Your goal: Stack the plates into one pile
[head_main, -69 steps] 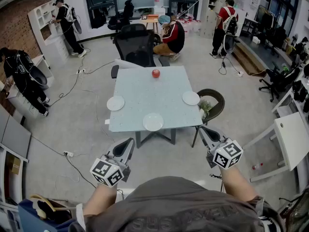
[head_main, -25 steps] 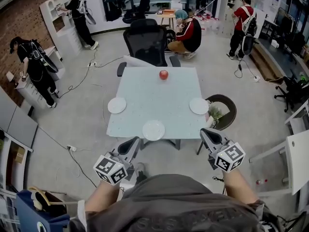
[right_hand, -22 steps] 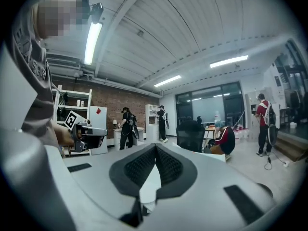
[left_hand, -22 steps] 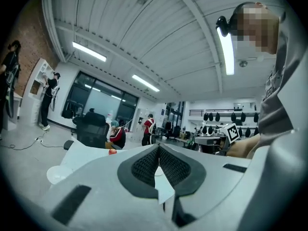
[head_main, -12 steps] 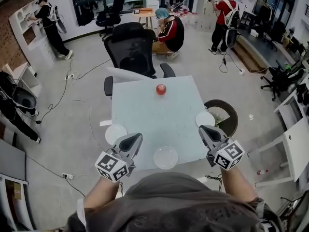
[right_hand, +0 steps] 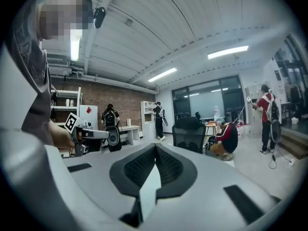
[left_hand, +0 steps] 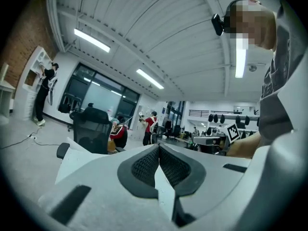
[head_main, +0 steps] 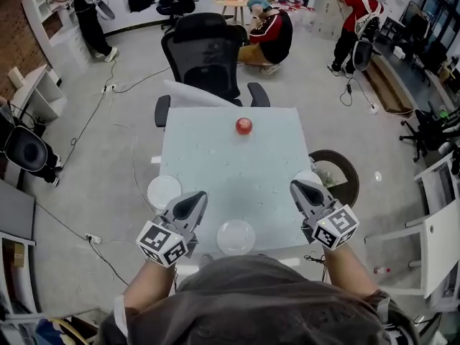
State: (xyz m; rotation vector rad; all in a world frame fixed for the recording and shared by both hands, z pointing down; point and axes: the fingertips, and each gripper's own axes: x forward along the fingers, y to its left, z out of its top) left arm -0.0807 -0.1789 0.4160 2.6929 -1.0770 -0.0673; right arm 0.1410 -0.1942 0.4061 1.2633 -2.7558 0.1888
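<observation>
Right-hand plate [head_main: 310, 175] mostly hidden behind the right gripper [head_main: 296, 186], near edge of the table [head_main: 215, 157] lost under the wearer's grey shirt [head_main: 251, 300], dark round thing [head_main: 338, 165] beside it too unclear to name

Grey short-sleeved T-shirt [head_main: 251, 300], possibly faint lettering, grey left hand-held gripper [head_main: 198, 196], right hand-held gripper [head_main: 295, 186], black-white marker cubes [head_main: 163, 244]

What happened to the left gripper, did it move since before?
Yes. The left gripper came forward: earlier it hung short of the table's near edge, and now its tip is over the table.
</observation>
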